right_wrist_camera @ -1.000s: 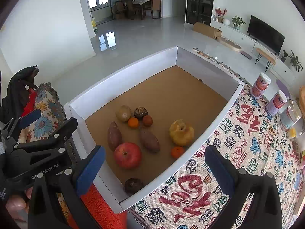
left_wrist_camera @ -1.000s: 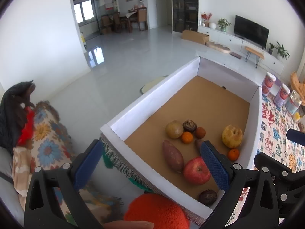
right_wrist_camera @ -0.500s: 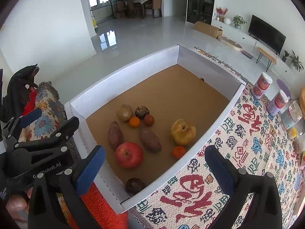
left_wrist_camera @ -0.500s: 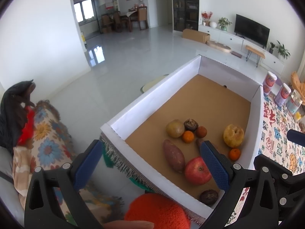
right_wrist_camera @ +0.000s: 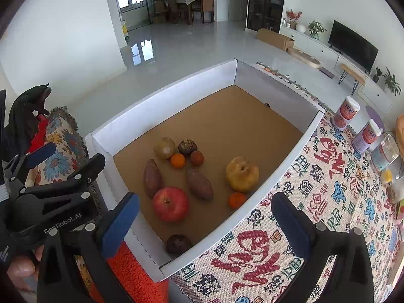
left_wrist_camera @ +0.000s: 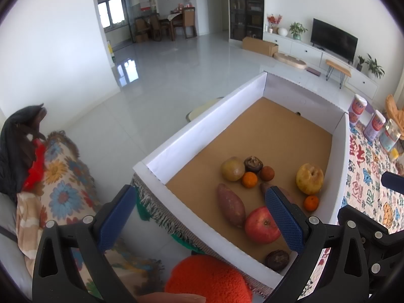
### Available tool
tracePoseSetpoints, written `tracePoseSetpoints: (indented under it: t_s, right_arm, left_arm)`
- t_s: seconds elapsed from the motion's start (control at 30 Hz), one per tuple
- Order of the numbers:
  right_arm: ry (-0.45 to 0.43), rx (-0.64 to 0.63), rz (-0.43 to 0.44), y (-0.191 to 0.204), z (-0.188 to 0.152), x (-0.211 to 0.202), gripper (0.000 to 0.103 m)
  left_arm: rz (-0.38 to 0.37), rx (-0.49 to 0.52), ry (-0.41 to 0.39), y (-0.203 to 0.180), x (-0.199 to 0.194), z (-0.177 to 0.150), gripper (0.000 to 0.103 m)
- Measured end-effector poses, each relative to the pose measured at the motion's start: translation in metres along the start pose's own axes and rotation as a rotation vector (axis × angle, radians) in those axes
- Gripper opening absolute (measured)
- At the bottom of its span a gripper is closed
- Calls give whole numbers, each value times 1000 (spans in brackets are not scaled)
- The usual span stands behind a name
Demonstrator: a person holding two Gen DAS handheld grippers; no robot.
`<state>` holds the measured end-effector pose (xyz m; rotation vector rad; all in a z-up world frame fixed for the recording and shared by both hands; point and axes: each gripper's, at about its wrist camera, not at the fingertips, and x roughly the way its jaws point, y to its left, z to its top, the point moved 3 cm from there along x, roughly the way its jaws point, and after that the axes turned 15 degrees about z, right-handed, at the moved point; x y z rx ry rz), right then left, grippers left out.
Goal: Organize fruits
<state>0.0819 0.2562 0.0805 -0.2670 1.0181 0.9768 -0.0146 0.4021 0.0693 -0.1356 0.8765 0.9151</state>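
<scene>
A white-walled box (right_wrist_camera: 161, 106) with a brown floor holds several fruits: a red apple (right_wrist_camera: 170, 204), a yellow pear-like fruit (right_wrist_camera: 242, 174), two sweet potatoes (right_wrist_camera: 152, 178), small oranges (right_wrist_camera: 177, 160), and a dark round fruit (right_wrist_camera: 178, 244) in the near corner. In the left wrist view the apple (left_wrist_camera: 260, 224) and the box wall (left_wrist_camera: 202, 126) also show. My left gripper (left_wrist_camera: 199, 224) is open and empty, hovering over the box's near-left corner. My right gripper (right_wrist_camera: 204, 224) is open and empty above the box's near edge.
A patterned woven cloth (right_wrist_camera: 328, 202) covers the table right of the box, with cans (right_wrist_camera: 346, 113) and a glass jar (right_wrist_camera: 385, 152) at its far side. A floral-covered sofa (left_wrist_camera: 58, 184) lies left. An orange sleeve (left_wrist_camera: 209, 280) is below.
Both views have shifted very slightly; the grippers stay open and the fruits have not moved.
</scene>
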Motion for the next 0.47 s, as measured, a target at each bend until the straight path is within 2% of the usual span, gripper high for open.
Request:
tracePoseSetpoints:
  t_s: [0.47]
  right_arm:
    - [3, -1, -2, 0, -1, 0, 103]
  left_arm:
    - [-7, 10, -22, -3, -3, -1, 102]
